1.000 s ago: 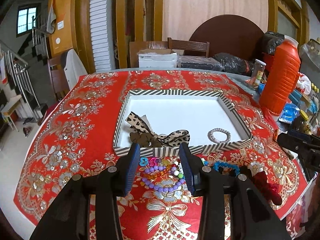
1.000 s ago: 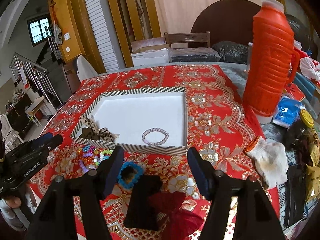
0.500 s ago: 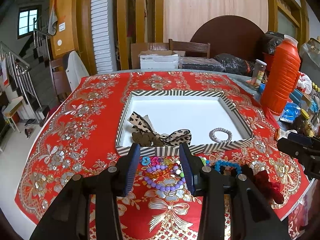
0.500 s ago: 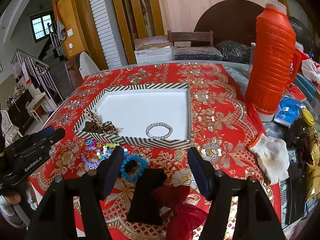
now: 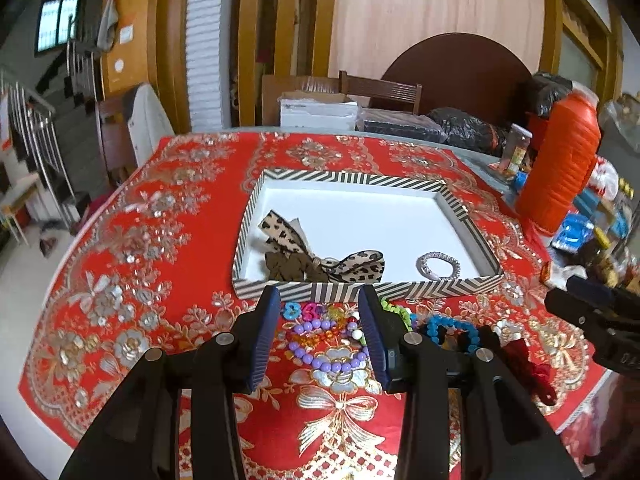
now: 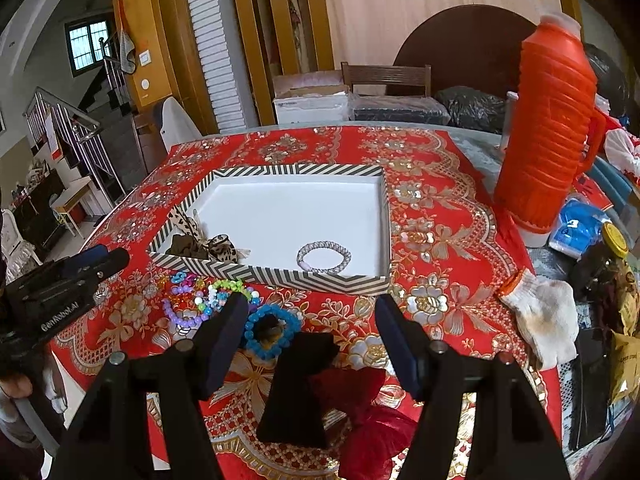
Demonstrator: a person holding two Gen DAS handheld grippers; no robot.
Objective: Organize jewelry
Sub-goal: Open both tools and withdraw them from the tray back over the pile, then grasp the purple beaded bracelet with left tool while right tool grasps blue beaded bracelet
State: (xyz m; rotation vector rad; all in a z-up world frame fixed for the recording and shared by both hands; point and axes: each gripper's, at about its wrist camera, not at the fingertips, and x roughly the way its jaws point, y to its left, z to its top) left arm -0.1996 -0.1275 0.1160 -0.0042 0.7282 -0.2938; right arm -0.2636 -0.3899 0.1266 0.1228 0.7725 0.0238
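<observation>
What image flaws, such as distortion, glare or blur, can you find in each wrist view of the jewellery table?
Left wrist view: fisheye bends the striped shallow white tray and door frames; bright glare washes out the top wall; edges and the tall orange ribbed flask look soft. Right wrist view: same barrel bending with dark corners; sharper, the silver braided bracelet reads crisply; the small window is overexposed.

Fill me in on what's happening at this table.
A person is sorting jewelry into a striped tray on a red tablecloth. A leopard-print bow and a silver bracelet already lie in it. The left gripper hovers open over a purple bead bracelet in front of the tray; the right gripper hovers open near a blue bead bracelet. Neither holds anything.
</observation>
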